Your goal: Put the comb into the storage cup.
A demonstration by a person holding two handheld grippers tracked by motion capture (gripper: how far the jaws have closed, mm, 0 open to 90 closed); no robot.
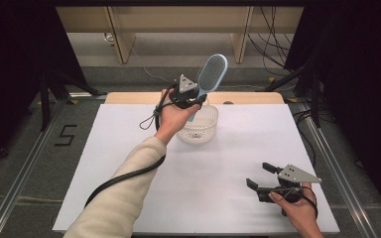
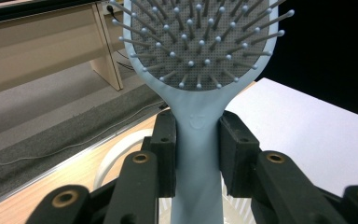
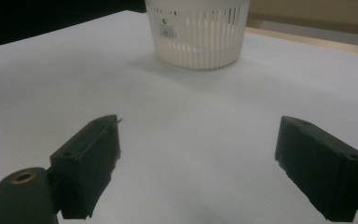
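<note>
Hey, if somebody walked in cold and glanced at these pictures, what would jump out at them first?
Most eye-catching is the pale blue plastic paddle hairbrush, held upright by its handle in the left claw, above the white slotted plastic basket near the far edge of the white table. Near the front right corner, the right claw rests open with nothing in it.

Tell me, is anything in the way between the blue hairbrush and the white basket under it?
No, nothing visible. The left claw grips the hairbrush by its handle, bristle head up, right above the white basket. The handle's lower end points into the basket's open top. The right claw rests open, far off near the table's front.
</note>
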